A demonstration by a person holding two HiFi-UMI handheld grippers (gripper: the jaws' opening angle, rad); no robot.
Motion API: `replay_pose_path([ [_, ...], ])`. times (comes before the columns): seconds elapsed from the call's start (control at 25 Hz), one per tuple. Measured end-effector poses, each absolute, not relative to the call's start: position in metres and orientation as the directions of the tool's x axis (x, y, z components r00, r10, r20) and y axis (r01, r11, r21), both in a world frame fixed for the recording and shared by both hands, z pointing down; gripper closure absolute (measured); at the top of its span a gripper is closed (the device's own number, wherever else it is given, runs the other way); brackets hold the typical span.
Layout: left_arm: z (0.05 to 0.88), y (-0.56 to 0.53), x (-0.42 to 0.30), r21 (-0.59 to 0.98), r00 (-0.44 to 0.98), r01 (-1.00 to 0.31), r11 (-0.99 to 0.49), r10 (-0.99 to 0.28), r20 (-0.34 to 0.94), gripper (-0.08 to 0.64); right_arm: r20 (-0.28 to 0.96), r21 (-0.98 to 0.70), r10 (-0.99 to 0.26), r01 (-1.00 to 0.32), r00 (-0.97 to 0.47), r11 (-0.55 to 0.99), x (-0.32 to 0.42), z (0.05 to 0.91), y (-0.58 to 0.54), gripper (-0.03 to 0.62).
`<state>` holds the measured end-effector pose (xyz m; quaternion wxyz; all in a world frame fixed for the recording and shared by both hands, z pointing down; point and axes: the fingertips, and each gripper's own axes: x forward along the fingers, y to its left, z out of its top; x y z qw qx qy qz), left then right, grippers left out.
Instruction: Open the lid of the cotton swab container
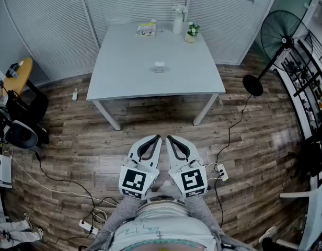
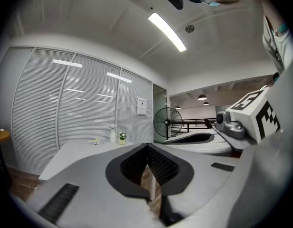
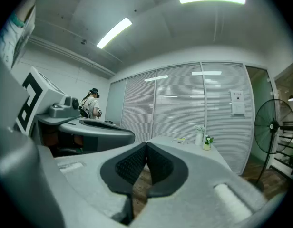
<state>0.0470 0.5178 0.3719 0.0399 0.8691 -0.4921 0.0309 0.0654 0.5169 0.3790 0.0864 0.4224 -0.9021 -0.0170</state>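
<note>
A small round cotton swab container (image 1: pixel 159 66) with its lid on stands near the middle of the pale table (image 1: pixel 124 77), far ahead of me. My left gripper (image 1: pixel 158 136) and right gripper (image 1: pixel 168 136) are held side by side close to my body, over the wooden floor, well short of the table. Both are shut with nothing between the tips. In the left gripper view the left gripper (image 2: pixel 147 146) points level toward the table (image 2: pixel 70 156). The right gripper (image 3: pixel 146 145) points at the table (image 3: pixel 194 151) too. The container is hidden in both gripper views.
At the table's far edge lie a yellow packet (image 1: pixel 146 30), a white spray bottle (image 1: pixel 177 20) and a small potted plant (image 1: pixel 192 32). A standing fan (image 1: pixel 278 38) is at the right. Cables and a power strip (image 1: pixel 222 172) lie on the floor. A stool (image 1: pixel 17 75) stands at the left.
</note>
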Motion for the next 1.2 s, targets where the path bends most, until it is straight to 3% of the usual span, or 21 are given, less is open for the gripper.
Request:
replay_pose_path([
  [1.2, 0.388, 0.474, 0.073, 0.090, 0.460, -0.887, -0.452, -0.880, 0.114, 0.561, 0.123, 0.081, -0.745, -0.741, -0.656, 0.666, 0.107, 0.390, 0.471, 0.592],
])
